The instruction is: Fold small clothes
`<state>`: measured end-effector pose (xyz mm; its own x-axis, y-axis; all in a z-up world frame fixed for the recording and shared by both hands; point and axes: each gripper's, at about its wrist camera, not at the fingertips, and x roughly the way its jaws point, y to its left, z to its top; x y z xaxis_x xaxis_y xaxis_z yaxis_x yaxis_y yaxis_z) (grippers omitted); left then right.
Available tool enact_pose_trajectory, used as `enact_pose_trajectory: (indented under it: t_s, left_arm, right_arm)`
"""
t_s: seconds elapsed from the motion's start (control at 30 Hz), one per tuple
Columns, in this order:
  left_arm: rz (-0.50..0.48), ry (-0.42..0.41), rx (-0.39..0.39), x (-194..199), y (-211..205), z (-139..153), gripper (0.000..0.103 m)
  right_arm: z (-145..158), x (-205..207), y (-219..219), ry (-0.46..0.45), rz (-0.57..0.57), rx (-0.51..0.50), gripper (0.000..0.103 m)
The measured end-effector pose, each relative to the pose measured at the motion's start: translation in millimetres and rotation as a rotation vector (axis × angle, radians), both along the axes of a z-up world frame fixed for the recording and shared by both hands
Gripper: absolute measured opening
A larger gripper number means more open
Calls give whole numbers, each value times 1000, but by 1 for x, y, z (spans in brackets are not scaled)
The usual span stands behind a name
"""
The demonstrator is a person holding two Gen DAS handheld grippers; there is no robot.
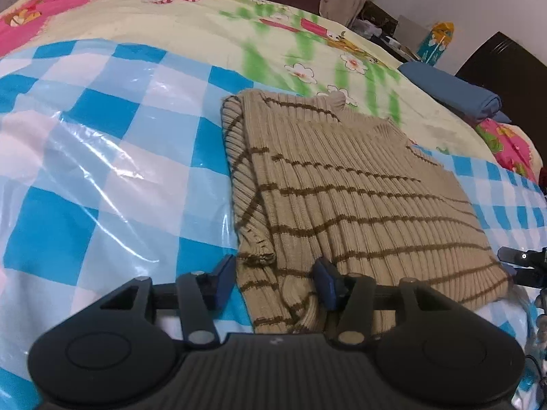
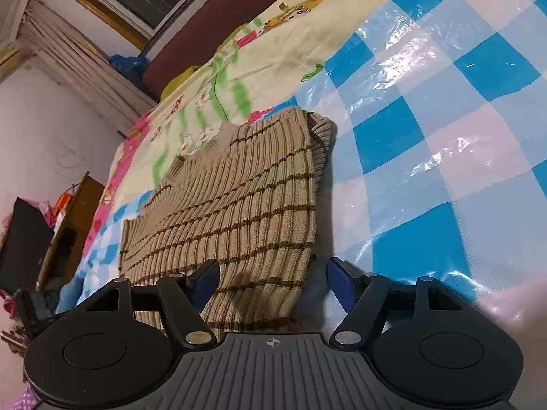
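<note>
The striped beige sweater (image 1: 345, 188) is laid flat on a blue-and-white checked plastic sheet (image 1: 102, 157), which is spread over a flowered bedsheet (image 1: 205, 30). One sleeve is already folded in along the side, so the narrowing of the garment seems to be done. The fold from the hem toward the collar is judged to be still left.

The left gripper (image 1: 275, 282) is held at the near hem with its jaws spread; the knit lies between the blue pads, but it is not pinched. The right gripper (image 2: 271, 283) is placed at the other hem corner, its jaws spread wider, and nothing is gripped there.
</note>
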<state>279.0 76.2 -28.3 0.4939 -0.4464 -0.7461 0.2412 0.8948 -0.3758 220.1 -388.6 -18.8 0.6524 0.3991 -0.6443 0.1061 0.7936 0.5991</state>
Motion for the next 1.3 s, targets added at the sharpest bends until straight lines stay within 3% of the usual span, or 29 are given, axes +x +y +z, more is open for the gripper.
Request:
enact_pose_trajectory:
  t_s: [0.1,0.2,0.37,0.4,0.43,0.47,0.53,0.67,0.83,1.07,1.2,1.3]
  left_arm:
    - [-9,13,-18,-1,7,-1,55]
    - [20,42,-53,10,1,-8,65]
    - [-2,7,67,8,-26,-10,67]
    - [-1,18,65,8,-26,-9,60]
    - [-5,35,48,7,-23,-7,46]
    - [-14,61,18,5,-19,-7,39]
    - [-27,85,-14,0,-13,-7,30]
    - [-58,106,-41,-11,-9,-6,28]
    - [-129,154,-23,-42,-3,9,27]
    - [-138,247,-69,-141,22,23,27]
    - [-93,244,-45,-177,33,28,28]
    - [-45,182,-28,-194,46,41,28]
  right_arm:
    - [1,-10,-9,-2,-7,33,70]
    - [-8,-1,-4,17,-30,82,72]
    - [-16,26,36,14,0,51,72]
    - [-15,28,40,20,-1,48,71]
    - [-13,28,42,26,2,60,61]
    - [-12,27,42,34,17,91,42]
    - [-9,19,43,49,52,116,27]
    - [-4,3,45,72,98,88,21]
    - [15,-30,40,118,160,57,20]
    - [26,-129,54,265,285,28,21]
    - [39,-161,73,272,321,-166,26]
    - [65,-168,61,206,246,-214,31]
